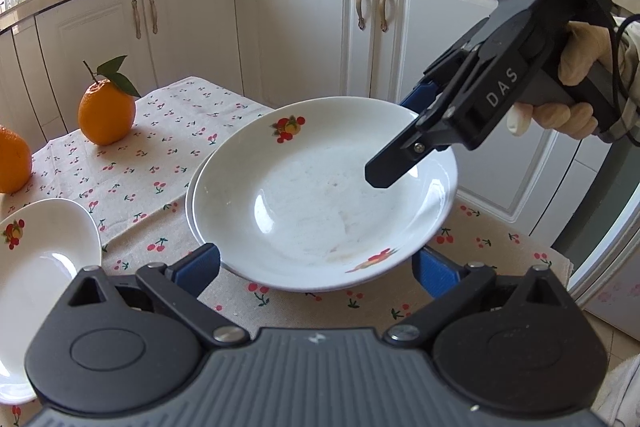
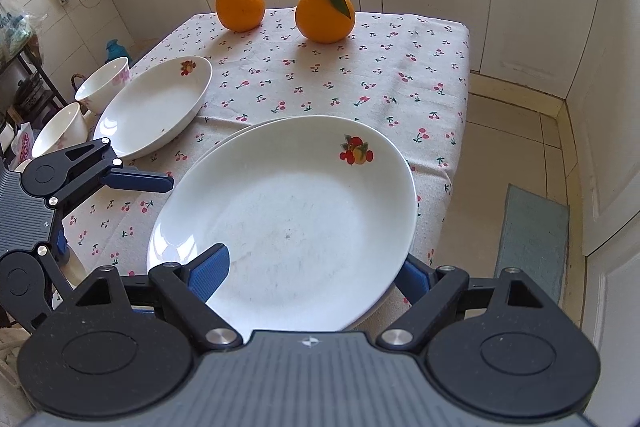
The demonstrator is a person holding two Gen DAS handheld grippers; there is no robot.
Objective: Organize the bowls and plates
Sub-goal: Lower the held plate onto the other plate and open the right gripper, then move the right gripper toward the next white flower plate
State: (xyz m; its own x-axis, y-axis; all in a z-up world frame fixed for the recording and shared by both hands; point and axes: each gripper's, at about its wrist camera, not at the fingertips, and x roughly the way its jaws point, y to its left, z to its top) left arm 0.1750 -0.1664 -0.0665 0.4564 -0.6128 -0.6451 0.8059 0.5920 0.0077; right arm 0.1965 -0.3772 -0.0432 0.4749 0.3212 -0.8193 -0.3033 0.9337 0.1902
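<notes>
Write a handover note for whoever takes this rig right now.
Left gripper: open, nothing held, at the near-left rim of the plate stack.
Right gripper: open, one finger over the top plate, the other outside its rim; no grip yet.
Things: top plate sits on a second plate, mid-table. Third plate lies apart to the left; two bowls stand side by side at the left edge.
Done: two plates stacked.
Left: probably add the third plate to the stack, then nest the bowls.

Oranges (image 2: 324, 11) behind plates (image 2: 280, 223) (stacked)
</notes>
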